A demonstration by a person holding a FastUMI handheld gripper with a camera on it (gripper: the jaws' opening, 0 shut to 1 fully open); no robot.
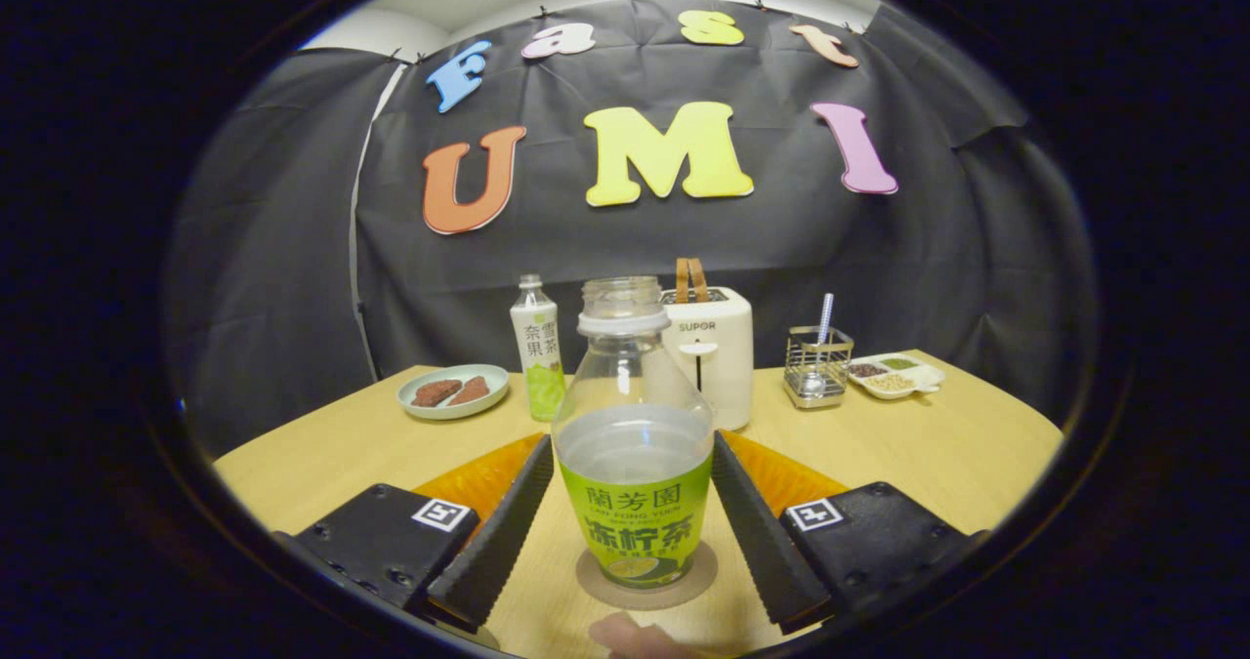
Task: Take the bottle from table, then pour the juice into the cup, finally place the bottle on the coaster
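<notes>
The table spreads wide and mostly bare near the gripper, with the clutter pushed to the far edge by the wall: a toaster, a second bottle, a plate, a wire caddy and a snack tray. That leaves free room to draw back. The gripper brackets the uncapped bottle, fingers close at each flank; whether they press it I cannot tell. The bottle stands upright on the round coaster, so I judge the placing is about finished. A blurred pinkish thing, likely a fingertip, lies nearest.
</notes>
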